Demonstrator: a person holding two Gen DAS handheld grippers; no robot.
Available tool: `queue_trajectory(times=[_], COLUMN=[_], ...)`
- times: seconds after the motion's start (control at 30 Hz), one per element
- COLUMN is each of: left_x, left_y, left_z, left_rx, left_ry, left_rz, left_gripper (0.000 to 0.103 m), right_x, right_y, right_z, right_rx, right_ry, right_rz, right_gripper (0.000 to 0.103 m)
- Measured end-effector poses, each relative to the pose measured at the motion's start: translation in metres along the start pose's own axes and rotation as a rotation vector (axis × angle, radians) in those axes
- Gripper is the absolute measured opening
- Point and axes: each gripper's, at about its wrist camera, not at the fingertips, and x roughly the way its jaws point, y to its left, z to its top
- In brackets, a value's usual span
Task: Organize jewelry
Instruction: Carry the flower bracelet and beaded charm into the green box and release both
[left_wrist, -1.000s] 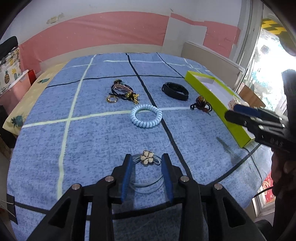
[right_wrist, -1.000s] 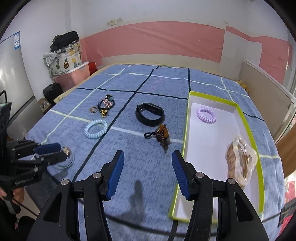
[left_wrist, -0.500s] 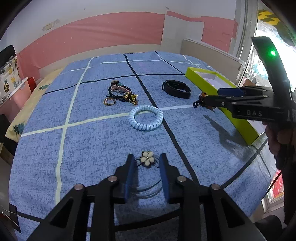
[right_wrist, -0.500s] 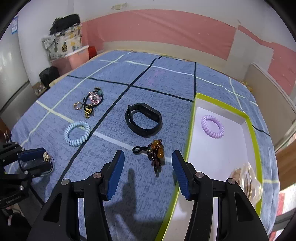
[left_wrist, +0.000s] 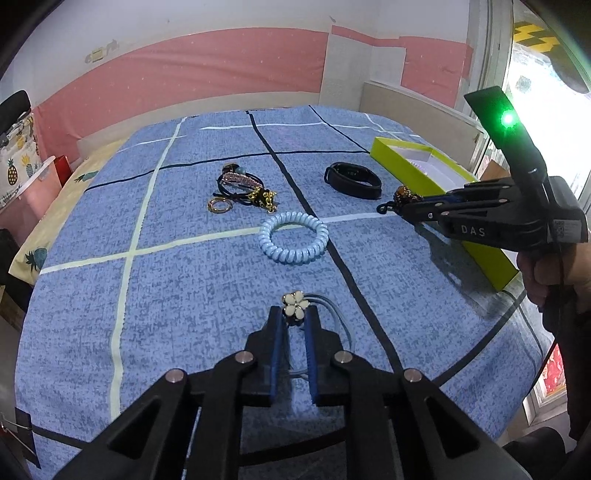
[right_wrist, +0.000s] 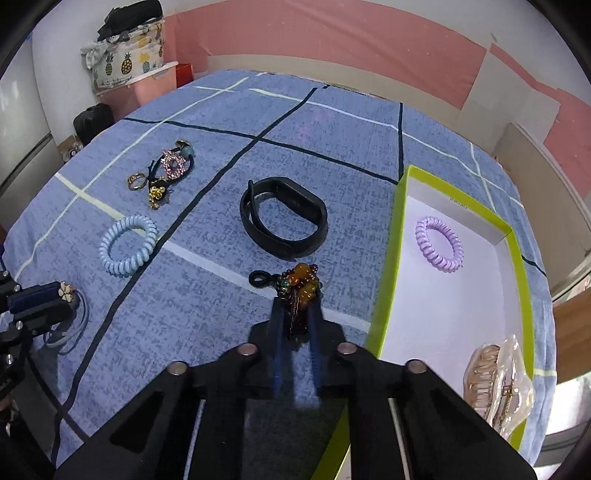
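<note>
Nearest, the left tongs, just closing, pinch the flower hair tie on the bed. Farther right, the right tongs, just closed, grip the amber beaded tie; its dangling loop could snag before the tray.

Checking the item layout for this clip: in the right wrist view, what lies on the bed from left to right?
Pale blue spiral hair tie → black wristband → lilac spiral hair tie, inside the lime-edged box → translucent claw clip.
</note>
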Motion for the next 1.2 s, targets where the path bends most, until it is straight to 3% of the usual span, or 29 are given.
queue_trajectory(times=[0.83, 1.2], left_x=[-0.033, -0.030], left_y=[-0.008, -0.043], left_z=[0.020, 0.070], left_rx=[-0.035, 0.028], left_ry=[-0.089, -0.147], left_rz=[-0.034, -0.112], left_gripper=[0.011, 0.011], right_x=[-0.069, -0.095], right_y=[-0.010, -0.055], right_z=[-0.021, -0.028], right_rx=[0.130, 0.201], right_ry=[-0.205, -0.247], right_rz=[0.126, 0.046], right_gripper=[0.008, 0.008])
